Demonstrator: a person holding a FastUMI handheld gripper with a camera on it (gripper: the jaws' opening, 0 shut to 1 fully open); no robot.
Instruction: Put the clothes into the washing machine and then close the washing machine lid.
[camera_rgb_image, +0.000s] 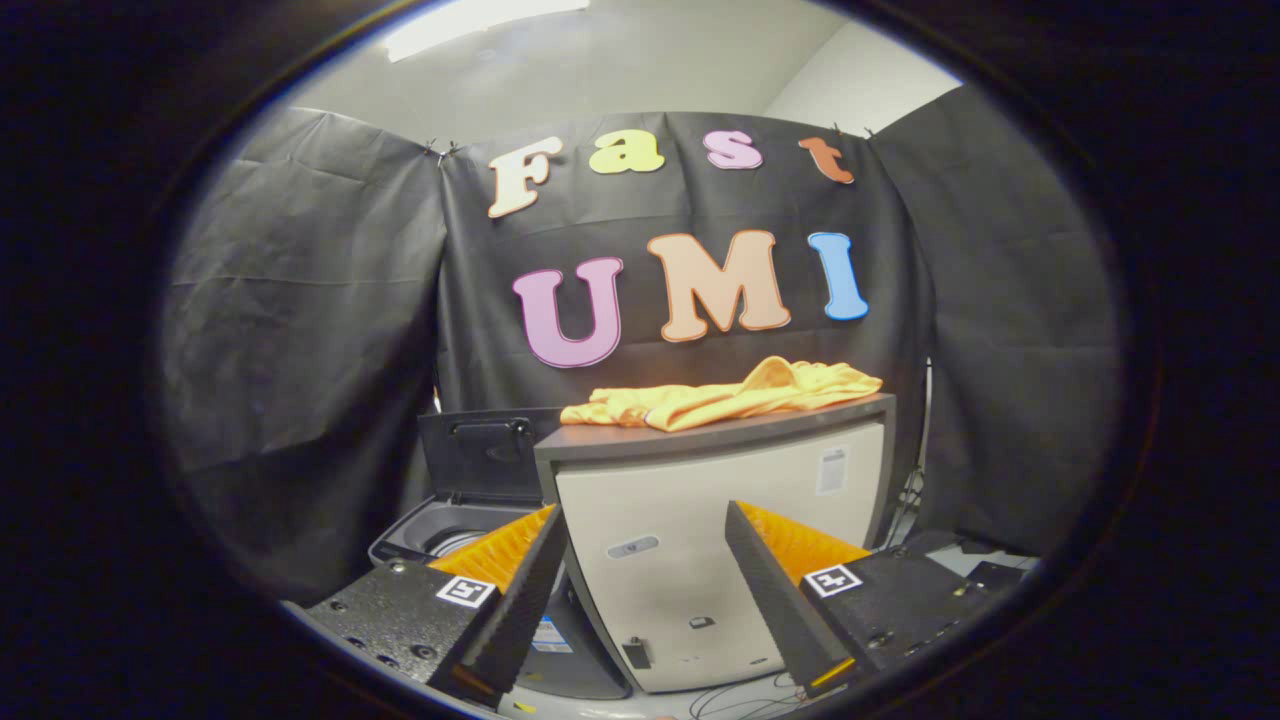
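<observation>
An orange-yellow garment (725, 393) lies crumpled on the dark top of a white cabinet (700, 520), well beyond and above my fingers. To the cabinet's left stands a dark top-loading washing machine (440, 535) with its lid (485, 455) raised upright and its drum opening partly showing behind my left finger. My gripper (645, 535) is open, its fingers spread wide with nothing between them, aimed at the cabinet's front.
Black cloth walls close the booth behind and on both sides. Cables (740, 700) lie on the floor at the cabinet's foot. Dark equipment (950, 560) sits low to the cabinet's right.
</observation>
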